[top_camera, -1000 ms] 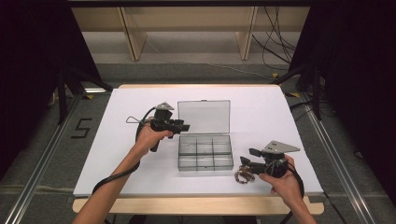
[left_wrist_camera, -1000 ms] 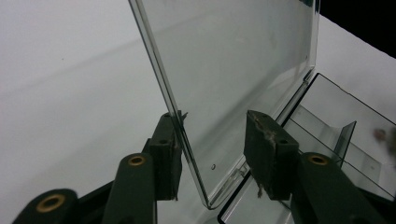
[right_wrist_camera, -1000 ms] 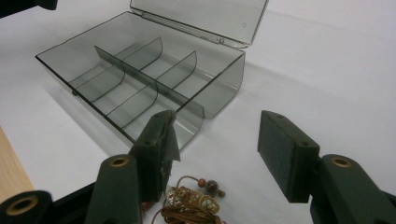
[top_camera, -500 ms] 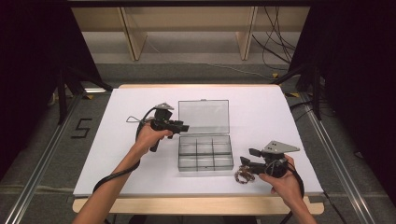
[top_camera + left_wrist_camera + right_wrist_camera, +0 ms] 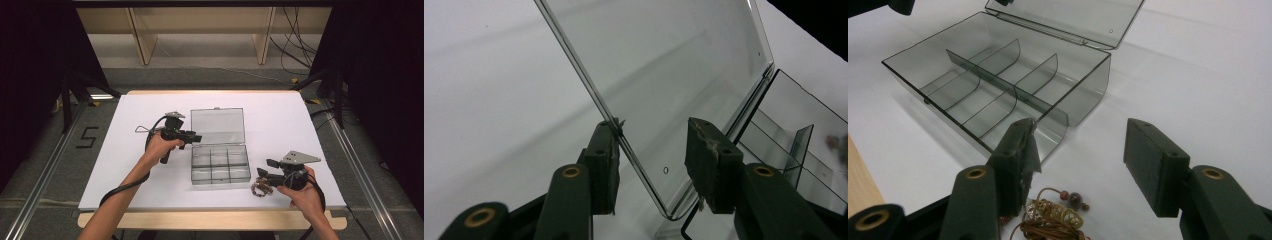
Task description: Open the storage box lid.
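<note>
A clear plastic box point(image 5: 220, 165) with several compartments stands open at the table's middle. Its lid point(image 5: 218, 126) is tipped back. My left gripper point(image 5: 195, 136) is at the lid's left edge. In the left gripper view the lid's edge point(image 5: 634, 145) runs between the open jaws and touches the left pad point(image 5: 610, 145); the right pad stands apart from it. My right gripper point(image 5: 266, 169) is open just right of the box's front corner. A beaded brown bracelet point(image 5: 261, 188) lies on the table below its jaws. In the right gripper view the bracelet point(image 5: 1055, 217) lies low between the open fingers point(image 5: 1153, 160).
The white table top point(image 5: 300, 130) has free room on both sides of the box. Its wooden front edge point(image 5: 210, 220) runs below the hands. Shelving and cables sit beyond the far edge. The box's compartments point(image 5: 993, 85) hold nothing.
</note>
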`<state>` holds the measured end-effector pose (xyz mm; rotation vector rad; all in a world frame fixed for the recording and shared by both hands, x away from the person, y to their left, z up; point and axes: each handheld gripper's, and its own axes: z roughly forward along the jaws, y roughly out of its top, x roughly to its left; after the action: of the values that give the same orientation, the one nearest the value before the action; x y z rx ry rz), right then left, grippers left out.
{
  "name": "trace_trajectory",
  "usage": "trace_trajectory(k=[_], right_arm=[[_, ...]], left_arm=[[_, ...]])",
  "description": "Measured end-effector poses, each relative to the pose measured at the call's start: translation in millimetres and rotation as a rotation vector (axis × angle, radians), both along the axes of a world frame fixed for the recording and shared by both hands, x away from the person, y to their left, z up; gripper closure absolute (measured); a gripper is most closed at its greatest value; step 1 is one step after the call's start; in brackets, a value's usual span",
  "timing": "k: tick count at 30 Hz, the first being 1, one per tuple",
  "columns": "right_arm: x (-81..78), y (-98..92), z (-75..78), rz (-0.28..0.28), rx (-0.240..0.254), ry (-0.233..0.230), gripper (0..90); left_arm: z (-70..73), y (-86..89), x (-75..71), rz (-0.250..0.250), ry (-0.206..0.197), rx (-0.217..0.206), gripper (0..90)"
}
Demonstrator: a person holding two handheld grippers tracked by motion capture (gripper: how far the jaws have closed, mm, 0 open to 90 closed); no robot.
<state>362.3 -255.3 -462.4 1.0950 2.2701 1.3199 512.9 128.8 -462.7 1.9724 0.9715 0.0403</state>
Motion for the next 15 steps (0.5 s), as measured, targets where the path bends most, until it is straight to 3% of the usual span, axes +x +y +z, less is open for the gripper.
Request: trace_trajectory(k=[10, 15], right_arm=[[1.2, -2.1, 0.9, 0.000, -0.018, -0.014, 47.1], [1.5, -1.5, 0.1, 0.001, -0.016, -0.017, 47.1]], left_arm=[[-1.6, 0.3, 1.1, 0.018, 0.043, -0.006, 55.4], [-5.4, 4.4, 3.0, 0.022, 0.091, -0.023, 54.2]])
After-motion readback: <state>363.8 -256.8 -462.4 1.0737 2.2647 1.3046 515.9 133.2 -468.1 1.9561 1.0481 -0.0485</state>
